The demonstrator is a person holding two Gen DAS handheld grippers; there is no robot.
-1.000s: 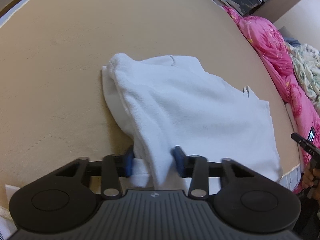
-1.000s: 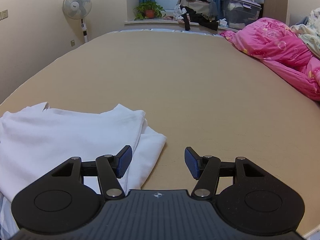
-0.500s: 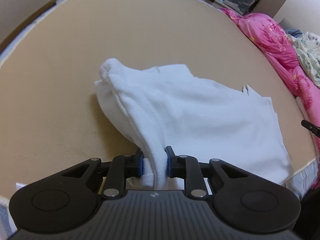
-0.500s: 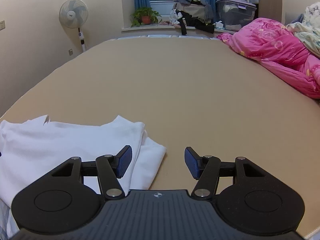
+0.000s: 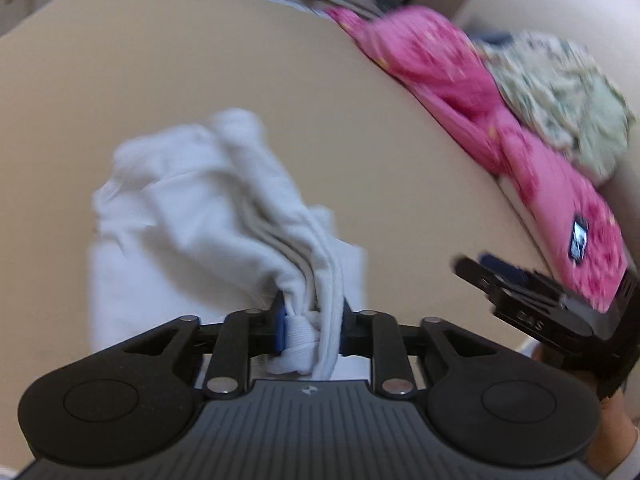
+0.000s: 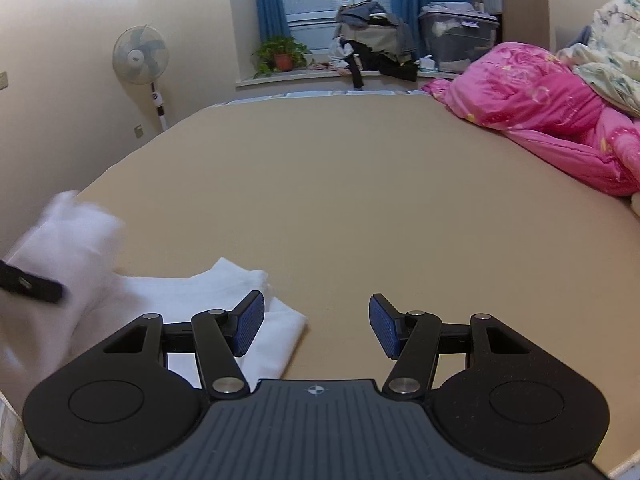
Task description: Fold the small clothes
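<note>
The left gripper (image 5: 313,326) pinches a bunched edge of the white garment (image 5: 208,216), lifted off the tan bed (image 6: 360,184). The right gripper (image 6: 316,326) hovers spread, empty, beside the garment's near right corner.

- Left wrist view: close above the tan bed (image 5: 168,92), facing the pink quilt (image 5: 472,92) side.
- Right wrist view: low over the bed (image 6: 360,184), facing its far window end.
- Shared: bed, quilt (image 6: 544,108).
</note>
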